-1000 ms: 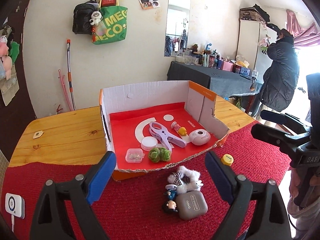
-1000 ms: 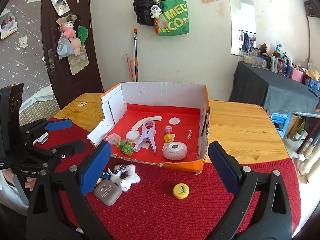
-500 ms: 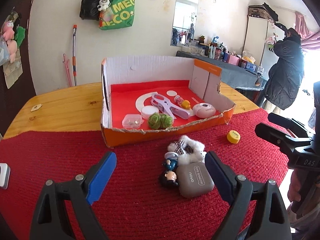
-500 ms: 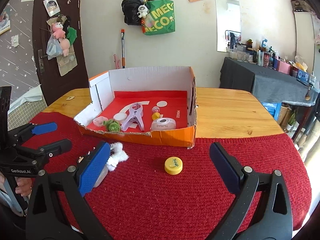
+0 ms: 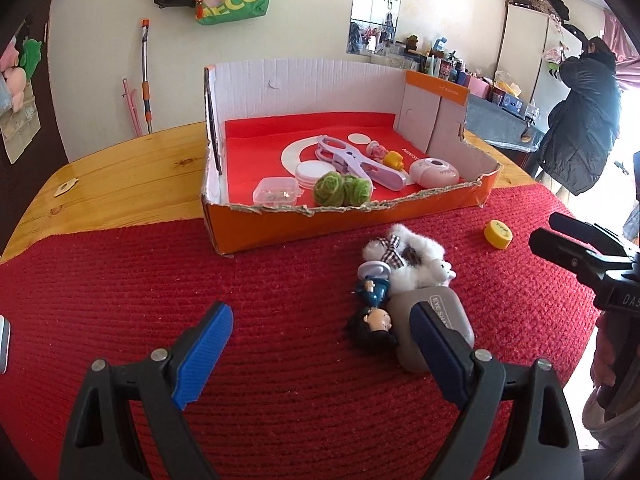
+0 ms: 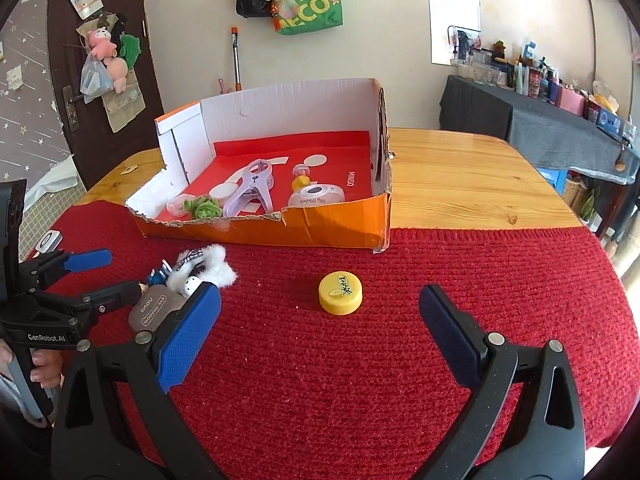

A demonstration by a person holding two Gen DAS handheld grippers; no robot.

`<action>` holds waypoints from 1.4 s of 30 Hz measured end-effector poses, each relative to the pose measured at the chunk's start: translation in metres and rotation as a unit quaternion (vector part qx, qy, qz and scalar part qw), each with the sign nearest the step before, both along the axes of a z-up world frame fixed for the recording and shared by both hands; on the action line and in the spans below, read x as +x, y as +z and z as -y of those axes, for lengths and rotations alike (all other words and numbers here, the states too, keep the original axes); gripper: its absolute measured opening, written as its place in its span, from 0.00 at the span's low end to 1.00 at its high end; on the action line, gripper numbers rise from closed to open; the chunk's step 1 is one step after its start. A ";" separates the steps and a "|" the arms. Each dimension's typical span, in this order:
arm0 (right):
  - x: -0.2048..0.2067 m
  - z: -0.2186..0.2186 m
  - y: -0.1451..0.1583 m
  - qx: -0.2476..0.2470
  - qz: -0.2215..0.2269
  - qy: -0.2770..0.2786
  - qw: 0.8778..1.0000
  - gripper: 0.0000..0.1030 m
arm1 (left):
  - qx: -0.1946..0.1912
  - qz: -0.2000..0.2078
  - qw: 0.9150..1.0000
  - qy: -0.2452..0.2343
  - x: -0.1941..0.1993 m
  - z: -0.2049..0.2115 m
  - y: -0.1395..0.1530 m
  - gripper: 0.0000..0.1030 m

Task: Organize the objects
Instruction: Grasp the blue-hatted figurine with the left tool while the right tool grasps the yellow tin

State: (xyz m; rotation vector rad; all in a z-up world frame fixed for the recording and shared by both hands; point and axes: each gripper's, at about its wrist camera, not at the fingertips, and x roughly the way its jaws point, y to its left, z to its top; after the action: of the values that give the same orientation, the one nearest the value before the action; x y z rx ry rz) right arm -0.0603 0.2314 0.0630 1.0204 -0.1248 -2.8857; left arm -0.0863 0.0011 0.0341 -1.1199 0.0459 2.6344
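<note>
A: Two tools, L and R, both wide open, holding nothing. Cap on red mat, in front of box.
B: Looks light, stiff, prob. slick; grip across its rim.

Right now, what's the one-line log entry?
left gripper: open, empty | right gripper: open, empty | box: partly filled | on mat: yellow cap, plush, figurine, grey case
</note>
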 end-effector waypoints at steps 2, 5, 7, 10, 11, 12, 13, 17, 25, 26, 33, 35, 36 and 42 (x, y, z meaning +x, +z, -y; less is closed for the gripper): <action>-0.002 -0.004 -0.002 -0.009 0.007 -0.002 1.000 0.98 | 0.002 0.005 1.000 -0.007 -0.001 0.002 -0.001 0.89; -0.005 -0.009 -0.005 -0.023 0.017 -0.007 1.000 0.98 | 0.001 0.012 1.000 -0.017 -0.004 0.006 -0.001 0.89; -0.007 -0.012 -0.007 -0.033 0.022 -0.007 0.999 0.98 | -0.014 0.015 1.000 -0.015 -0.007 0.008 -0.002 0.89; -0.008 -0.015 -0.008 -0.035 0.026 -0.011 0.999 0.98 | -0.036 0.015 0.999 -0.022 -0.011 0.010 -0.005 0.89; -0.008 -0.015 -0.008 -0.033 0.027 -0.012 0.999 0.98 | -0.035 0.016 0.999 -0.031 -0.011 0.011 -0.005 0.89; -0.008 -0.016 -0.008 -0.031 0.027 -0.013 0.999 0.98 | -0.034 0.017 0.999 -0.039 -0.012 0.011 -0.005 0.89; -0.008 -0.016 -0.009 -0.030 0.028 -0.014 0.999 0.98 | -0.038 0.014 0.998 -0.045 -0.013 0.010 -0.004 0.88; -0.013 -0.018 -0.011 -0.017 0.043 -0.017 0.999 0.98 | -0.057 0.004 0.996 -0.072 -0.016 0.000 -0.002 0.81; -0.026 -0.023 -0.016 0.009 0.071 -0.030 0.997 0.98 | -0.038 0.018 0.994 -0.097 -0.026 -0.008 -0.006 0.56; -0.028 -0.022 -0.017 0.014 0.074 -0.031 0.997 0.97 | -0.031 0.022 0.994 -0.098 -0.027 -0.007 -0.006 0.53; -0.036 -0.013 -0.023 0.032 0.091 -0.020 0.995 0.83 | -0.012 0.023 0.993 -0.111 -0.028 -0.011 -0.008 0.38; -0.037 -0.012 -0.024 0.030 0.094 -0.017 0.995 0.74 | -0.011 0.021 0.993 -0.117 -0.027 -0.014 -0.008 0.31; -0.038 -0.011 -0.025 0.031 0.096 -0.015 0.995 0.71 | -0.011 0.021 0.993 -0.119 -0.026 -0.015 -0.009 0.29; -0.039 -0.006 -0.026 0.050 0.093 -0.012 0.994 0.51 | -0.024 0.019 0.992 -0.124 -0.020 -0.019 -0.009 0.24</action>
State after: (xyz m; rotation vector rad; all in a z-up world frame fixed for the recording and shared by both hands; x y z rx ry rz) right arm -0.0994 0.2374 0.0373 1.3142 -0.0025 -2.8384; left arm -0.1065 0.0201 0.0247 -1.1026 0.2258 2.4028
